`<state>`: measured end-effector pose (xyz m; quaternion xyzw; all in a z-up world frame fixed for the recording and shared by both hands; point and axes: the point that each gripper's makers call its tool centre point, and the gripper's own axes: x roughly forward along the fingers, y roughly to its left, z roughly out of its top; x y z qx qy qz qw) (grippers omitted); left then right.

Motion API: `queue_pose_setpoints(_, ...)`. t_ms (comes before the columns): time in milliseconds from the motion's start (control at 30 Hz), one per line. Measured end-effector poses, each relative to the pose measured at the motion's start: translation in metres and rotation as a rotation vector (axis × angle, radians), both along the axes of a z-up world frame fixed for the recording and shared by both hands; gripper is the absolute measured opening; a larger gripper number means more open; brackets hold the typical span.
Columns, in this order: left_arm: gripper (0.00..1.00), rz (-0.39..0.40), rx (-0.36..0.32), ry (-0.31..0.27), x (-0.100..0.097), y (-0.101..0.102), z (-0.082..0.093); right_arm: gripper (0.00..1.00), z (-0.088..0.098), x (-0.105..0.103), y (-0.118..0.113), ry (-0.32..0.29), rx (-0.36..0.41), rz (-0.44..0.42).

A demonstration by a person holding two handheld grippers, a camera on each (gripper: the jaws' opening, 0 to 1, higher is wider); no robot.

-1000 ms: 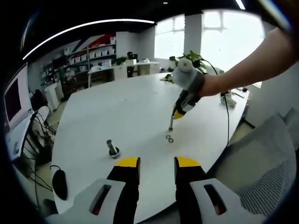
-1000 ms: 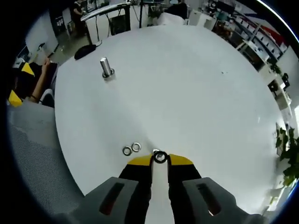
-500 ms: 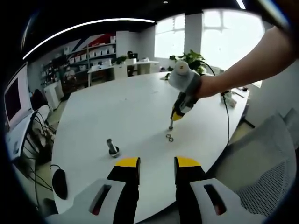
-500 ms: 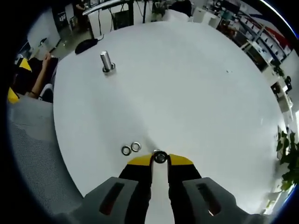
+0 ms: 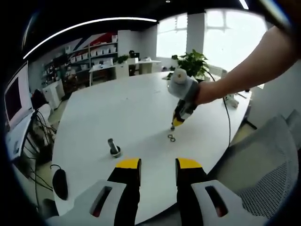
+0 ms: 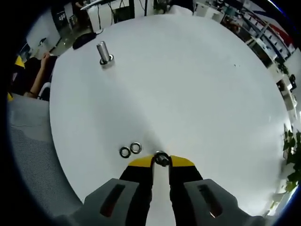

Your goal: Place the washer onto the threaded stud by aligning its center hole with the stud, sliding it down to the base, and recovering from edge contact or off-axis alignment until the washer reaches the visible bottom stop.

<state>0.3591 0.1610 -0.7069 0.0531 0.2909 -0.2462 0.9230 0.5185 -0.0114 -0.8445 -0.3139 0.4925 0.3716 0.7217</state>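
Note:
A metal washer (image 6: 161, 158) sits pinched between the yellow tips of my right gripper (image 6: 161, 161), just above the white table. Two more washers (image 6: 130, 149) lie side by side on the table a little to its left. The threaded stud (image 6: 103, 52) stands upright on its round base at the far upper left of the right gripper view. In the left gripper view the stud (image 5: 113, 148) stands left of centre, the right gripper (image 5: 173, 126) hangs over the two loose washers (image 5: 171, 138), and my left gripper (image 5: 158, 165) is open and holds nothing near the table's edge.
The round white table (image 5: 127, 108) has a black mouse (image 5: 60, 185) beyond its left edge and a cable (image 5: 229, 117) on the right. A grey mesh chair (image 5: 263, 169) stands at the right. A potted plant (image 5: 194, 60) and shelves lie beyond.
The right gripper with its washer has lifted a little and shifted toward the stud side. The left gripper has stayed still.

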Motion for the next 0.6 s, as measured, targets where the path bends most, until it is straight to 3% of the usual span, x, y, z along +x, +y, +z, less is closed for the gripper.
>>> queue_pose_setpoints(600,0.27,0.009,0.005,0.008,-0.001,0.001,-0.001,0.14,-0.014,-0.001,-0.001,0.012,-0.012,0.026)
